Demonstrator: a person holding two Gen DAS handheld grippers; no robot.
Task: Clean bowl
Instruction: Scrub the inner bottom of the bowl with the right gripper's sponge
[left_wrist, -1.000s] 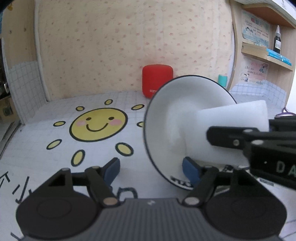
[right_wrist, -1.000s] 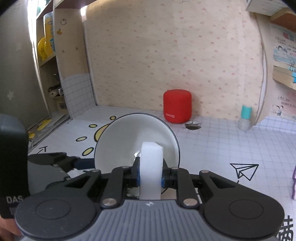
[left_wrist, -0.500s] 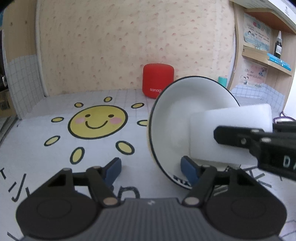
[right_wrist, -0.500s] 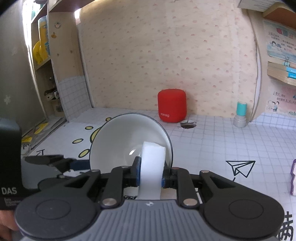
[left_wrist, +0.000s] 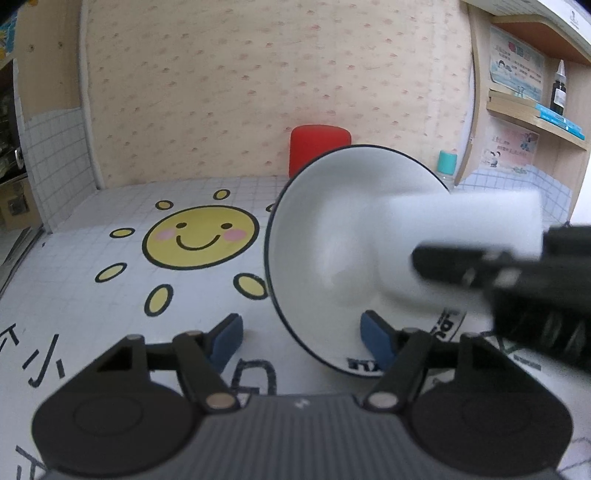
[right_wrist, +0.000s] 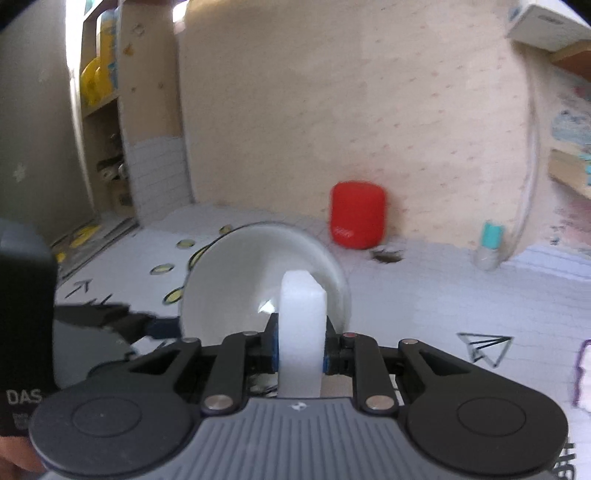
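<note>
**Sponge in the tilted bowl**

My right tongs (right_wrist: 300, 360) clamp a white foam sponge block (right_wrist: 302, 325) inside the white, dark-rimmed ceramic bowl (left_wrist: 332, 251), tipped on its side. My left tongs (left_wrist: 303, 336) stand wide, rim between them, above the white gridded mat with a yellow smiling sun (left_wrist: 201, 236); red cylindrical speaker (left_wrist: 319, 146) by the speckled beige wall (left_wrist: 258, 85).

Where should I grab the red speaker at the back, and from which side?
Grip the red speaker across its rounded sides at mid-height, coming from the front. It stands upright against the wall, so the back is blocked, and its smooth cylinder shape offers no handle. The fingers would need to open wide.
</note>
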